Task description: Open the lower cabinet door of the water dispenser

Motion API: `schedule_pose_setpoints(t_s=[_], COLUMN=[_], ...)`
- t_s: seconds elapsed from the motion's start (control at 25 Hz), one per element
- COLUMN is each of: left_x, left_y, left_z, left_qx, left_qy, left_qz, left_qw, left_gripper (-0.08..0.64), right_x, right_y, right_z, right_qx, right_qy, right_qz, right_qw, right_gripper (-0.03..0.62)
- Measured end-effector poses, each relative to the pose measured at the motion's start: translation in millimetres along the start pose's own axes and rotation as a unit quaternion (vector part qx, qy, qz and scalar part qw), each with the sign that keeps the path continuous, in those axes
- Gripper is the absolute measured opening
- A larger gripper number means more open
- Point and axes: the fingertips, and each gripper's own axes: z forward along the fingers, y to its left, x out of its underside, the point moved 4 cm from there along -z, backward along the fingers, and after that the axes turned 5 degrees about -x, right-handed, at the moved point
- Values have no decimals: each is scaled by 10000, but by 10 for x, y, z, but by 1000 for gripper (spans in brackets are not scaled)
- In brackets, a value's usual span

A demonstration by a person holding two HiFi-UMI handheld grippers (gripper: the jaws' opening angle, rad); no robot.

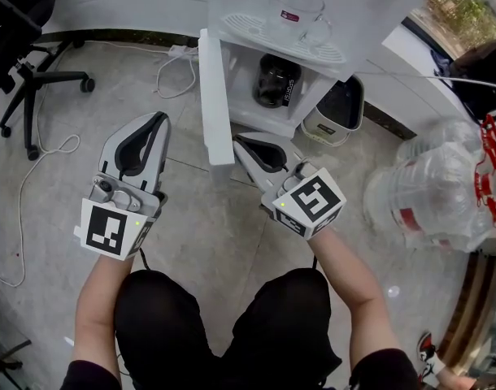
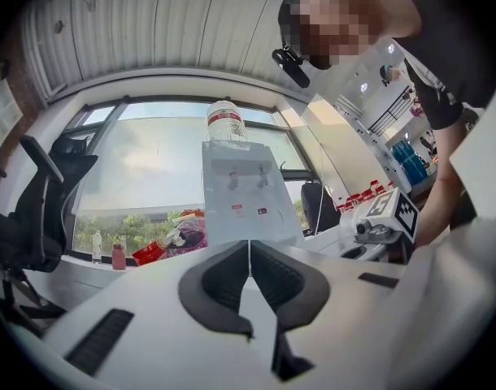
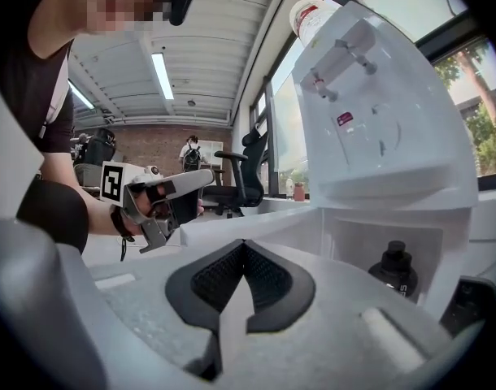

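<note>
At the water dispenser (image 3: pixel 386 136), the lower cabinet door (image 1: pixel 215 96) is standing open; both tools w/ jaws together, empty.

The door is hanging swung out toward the person, edge-on at the cabinet's left side, and the compartment behind it is showing a black bottle (image 1: pixel 276 80) standing inside. The right tool (image 1: pixel 238 140) is sitting just right of the door's near end, tip close to it, can't tell if touching; its jaws are lying together w/ nothing btwn them. The left tool (image 1: pixel 159 117) is hovering over the floor left of the door, apart from it, jaws also pressing together, nothing held. A glass cup (image 1: pixel 297 8) is standing up on the drip tray. A white bin (image 1: pixel 339 108) w/ dark liner is sitting on the floor just right of the dispenser, and clear water jugs (image 1: pixel 439 185) are sitting further right.
</note>
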Motion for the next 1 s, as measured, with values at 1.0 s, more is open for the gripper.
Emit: schedule_pose_setpoints(t_s=[1.0], left_x=[-246], left_y=[603], left_z=[-493], left_qx=[-814], left_qy=[-102], left_qz=[526], left_qw=[9952], left_gripper=[15], right_x=[-167], right_y=[434], right_z=[1257], right_qx=[-772], right_qy=[-42], right_qz=[-319], right_qw=[9965], right_gripper=[5])
